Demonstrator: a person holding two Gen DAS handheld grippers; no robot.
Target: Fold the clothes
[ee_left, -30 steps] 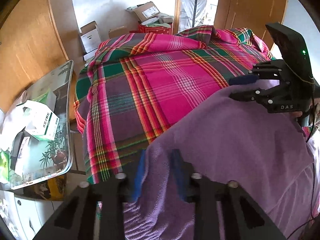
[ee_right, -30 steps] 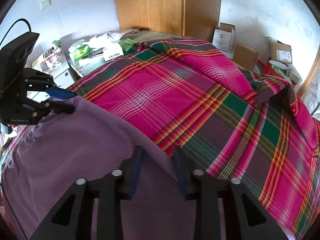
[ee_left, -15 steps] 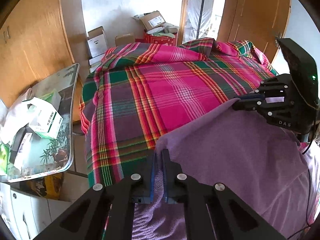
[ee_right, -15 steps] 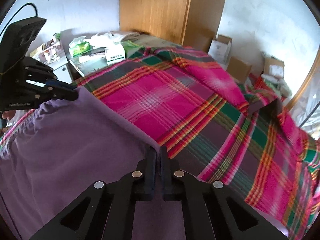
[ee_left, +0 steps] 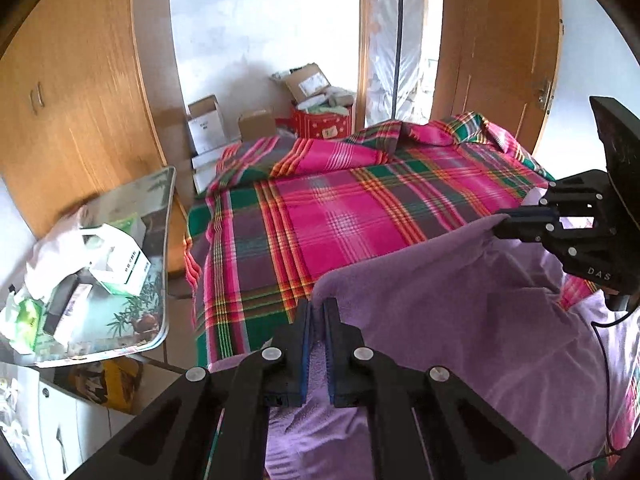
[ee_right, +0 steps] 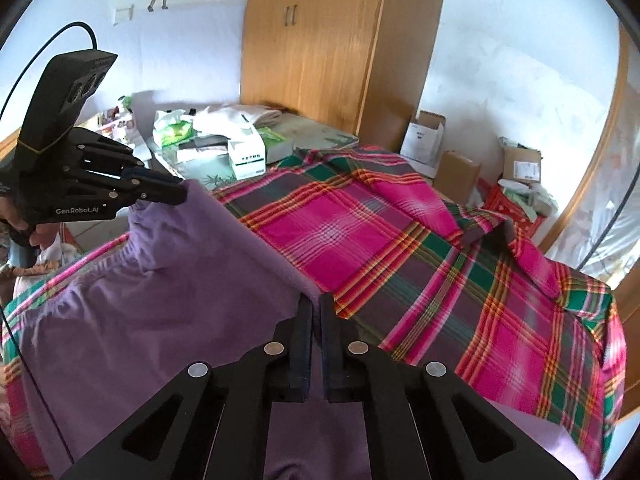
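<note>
A purple garment point(ee_left: 448, 320) point(ee_right: 168, 300) lies over the near part of a bed covered by a pink, green and orange plaid sheet point(ee_left: 340, 216) point(ee_right: 400, 248). My left gripper point(ee_left: 317, 308) is shut on one corner of the garment's far edge, lifted off the sheet; it also shows at the left of the right wrist view, left gripper point(ee_right: 182, 194). My right gripper point(ee_right: 316, 300) is shut on the other corner; from the left wrist it appears at the right, right gripper point(ee_left: 502, 226). The edge hangs stretched between the two.
A glass-topped side table point(ee_left: 160, 280) point(ee_right: 304, 128) with boxes and bags stands beside the bed. Wooden wardrobe point(ee_right: 320, 48), cardboard boxes point(ee_left: 204, 124) point(ee_right: 456, 168) and a red box point(ee_left: 320, 124) line the far wall. A door point(ee_left: 500, 48) stands behind the bed.
Both grippers went from open around the garment's edge to shut on it. They have since risen, lifting the purple edge off the plaid sheet.
</note>
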